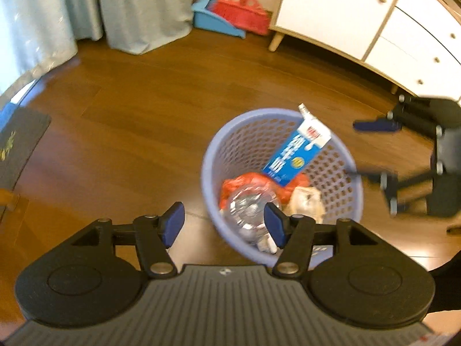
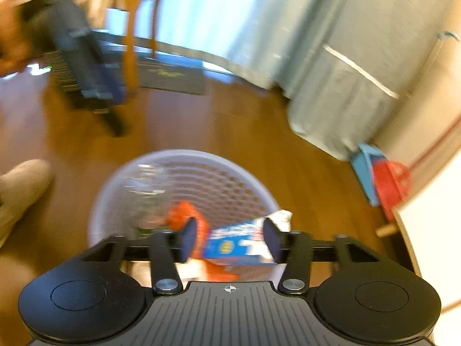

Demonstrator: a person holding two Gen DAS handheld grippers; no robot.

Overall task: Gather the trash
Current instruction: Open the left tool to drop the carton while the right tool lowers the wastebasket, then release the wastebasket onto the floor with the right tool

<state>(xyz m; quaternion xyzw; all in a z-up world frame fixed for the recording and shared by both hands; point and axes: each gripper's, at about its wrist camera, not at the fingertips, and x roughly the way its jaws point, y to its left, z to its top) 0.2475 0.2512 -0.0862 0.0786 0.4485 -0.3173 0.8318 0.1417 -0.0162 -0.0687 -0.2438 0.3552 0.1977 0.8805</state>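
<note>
— Both grippers, left [image 1: 224,225] and right [image 2: 229,240], hung released with nothing between the jaws?

— Yes. Ahead of them the carton [image 1: 296,150] leaned inside the basket [image 1: 350,201], over the bottle [image 1: 249,207] and orange bag [image 1: 245,181], probably just dropped.

— And around?

— Wood floor [image 1: 149,121], curtains [image 1: 138,8], white cabinet [image 1: 340,8], dustpan [image 1: 216,18].

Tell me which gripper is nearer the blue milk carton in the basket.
Right. The right gripper hangs open just above the milk carton; the left gripper is open over the lavender basket's opposite rim.
</note>
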